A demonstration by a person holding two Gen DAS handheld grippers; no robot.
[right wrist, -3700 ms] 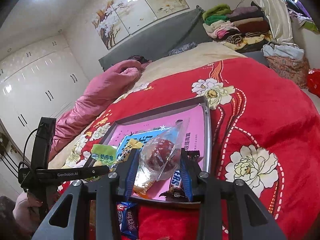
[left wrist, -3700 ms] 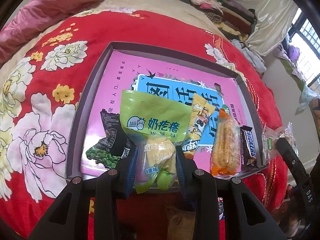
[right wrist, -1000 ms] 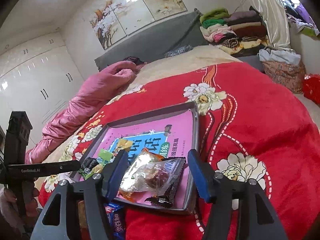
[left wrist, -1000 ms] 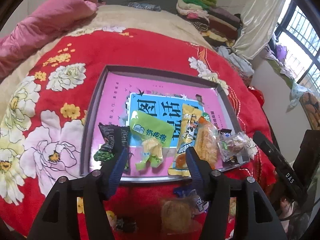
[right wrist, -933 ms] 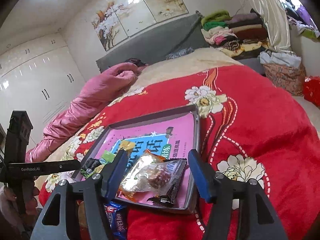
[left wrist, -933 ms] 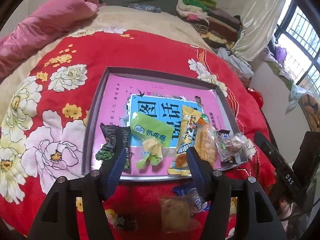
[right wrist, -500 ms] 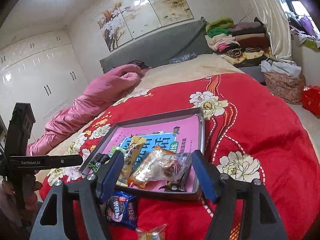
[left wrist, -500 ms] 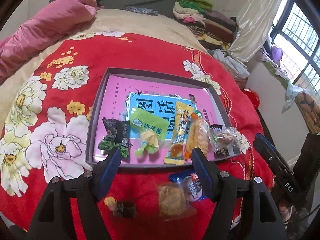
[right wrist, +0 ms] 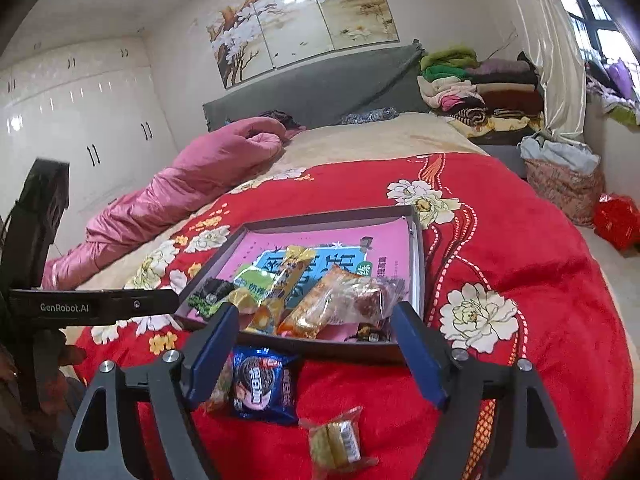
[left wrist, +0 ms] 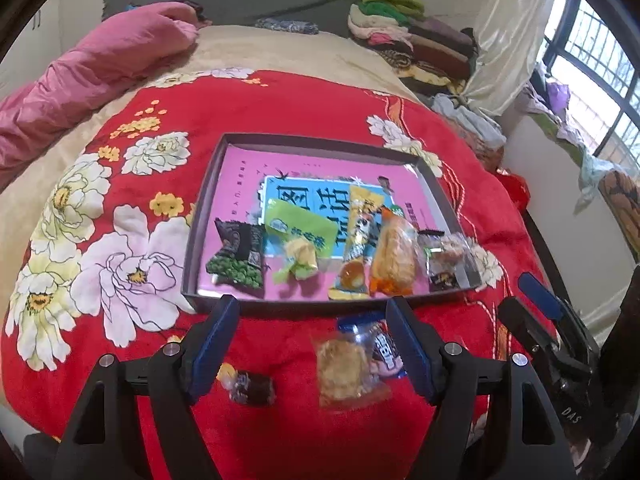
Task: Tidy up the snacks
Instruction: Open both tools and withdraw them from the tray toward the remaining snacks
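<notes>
A shallow grey box (left wrist: 204, 216) with a pink bottom lies on the red blanket and holds a row of snacks: a dark pea packet (left wrist: 238, 254), a green milk-candy bag (left wrist: 300, 232), a yellow stick pack (left wrist: 360, 224), an orange pack (left wrist: 394, 254) and a clear candy bag (left wrist: 446, 254). The box also shows in the right wrist view (right wrist: 416, 240). My left gripper (left wrist: 312, 334) is open and empty, in front of the box. Below it lie a clear cookie packet (left wrist: 344, 372), a blue Oreo packet (left wrist: 386, 350) and a dark candy (left wrist: 252, 388). My right gripper (right wrist: 316, 342) is open and empty over the Oreo packet (right wrist: 262, 384).
A small yellow wrapped snack (right wrist: 334, 440) lies on the blanket near the front edge. A pink quilt (left wrist: 92, 68) lies at the far left of the bed. Folded clothes (left wrist: 416, 40) are stacked at the far right. A window (left wrist: 592, 60) is on the right.
Both grippers let go of their snack bags, which now lie in the box. Both have opened and pulled back toward the bed's near edge, bringing the loose snacks into view.
</notes>
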